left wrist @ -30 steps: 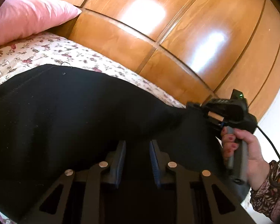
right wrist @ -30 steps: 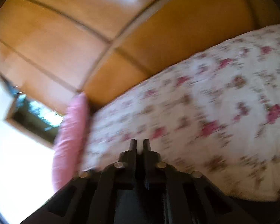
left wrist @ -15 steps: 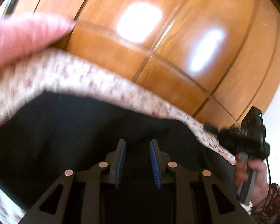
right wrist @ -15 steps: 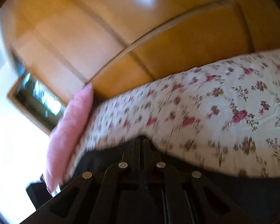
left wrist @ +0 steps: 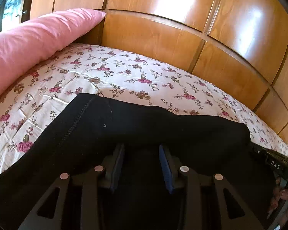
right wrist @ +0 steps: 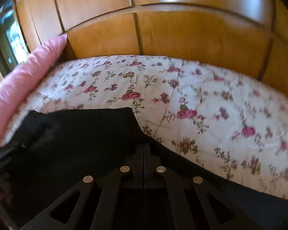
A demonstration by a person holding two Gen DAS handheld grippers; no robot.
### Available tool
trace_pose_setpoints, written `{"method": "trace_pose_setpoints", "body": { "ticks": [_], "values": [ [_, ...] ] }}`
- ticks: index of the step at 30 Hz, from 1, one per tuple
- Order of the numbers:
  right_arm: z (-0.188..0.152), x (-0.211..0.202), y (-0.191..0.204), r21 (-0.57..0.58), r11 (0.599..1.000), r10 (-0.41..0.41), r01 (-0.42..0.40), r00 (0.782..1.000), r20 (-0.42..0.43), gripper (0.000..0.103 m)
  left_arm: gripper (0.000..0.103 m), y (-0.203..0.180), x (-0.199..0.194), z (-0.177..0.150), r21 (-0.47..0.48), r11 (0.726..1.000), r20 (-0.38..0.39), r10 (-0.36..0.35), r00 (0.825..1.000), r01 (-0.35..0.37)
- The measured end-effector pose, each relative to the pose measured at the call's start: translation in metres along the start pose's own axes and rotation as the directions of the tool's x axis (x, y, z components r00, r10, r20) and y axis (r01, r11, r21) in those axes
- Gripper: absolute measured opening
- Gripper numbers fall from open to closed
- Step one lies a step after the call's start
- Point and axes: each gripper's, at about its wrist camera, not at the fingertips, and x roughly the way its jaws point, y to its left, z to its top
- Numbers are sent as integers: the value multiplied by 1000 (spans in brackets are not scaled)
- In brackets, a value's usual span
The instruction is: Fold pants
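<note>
The black pants [left wrist: 144,126] lie across a floral bedspread [left wrist: 109,72]. In the left wrist view my left gripper [left wrist: 141,153] sits over the pants with its blue-padded fingers apart; black cloth lies between and under them. The right gripper's body [left wrist: 274,164] and the hand holding it show at the pants' right end. In the right wrist view the pants [right wrist: 76,134] fill the lower left, and my right gripper [right wrist: 143,147] has its fingers pressed together at the pants' edge, shut on the cloth.
A pink pillow [left wrist: 28,44] lies at the left end of the bed, also in the right wrist view [right wrist: 23,80]. Glossy wooden wardrobe panels [left wrist: 163,30] stand right behind the bed. A window [left wrist: 11,13] is at far left. Bare bedspread [right wrist: 220,115] stretches right of the pants.
Both grippers have carried the pants down toward the bed and the view has tilted level. The pants now lie spread on the bedspread. The right gripper stays shut, the left stays apart.
</note>
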Motion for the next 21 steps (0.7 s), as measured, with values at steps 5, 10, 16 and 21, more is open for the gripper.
{"method": "trace_pose_setpoints", "body": {
  "ticks": [5,10,16,21],
  "values": [
    [-2,-3,5,-36,998,-48,48,999,20,0,38,-6,0,1,21,1000,6,23,1000,-23],
    [-7,-38,2,16,1000,-20,19,996,90,25,37,1,-2,1,4,1000,9,2,1000,-2],
    [-33,-67,-15,-28,992,-118,120,991,70,37,37,0,-2,1,6,1000,10,5,1000,-5],
    [-56,-67,-45,-4,992,-122,123,990,67,37,37,-1,-3,1,9,1000,11,10,1000,-10]
  ]
}}
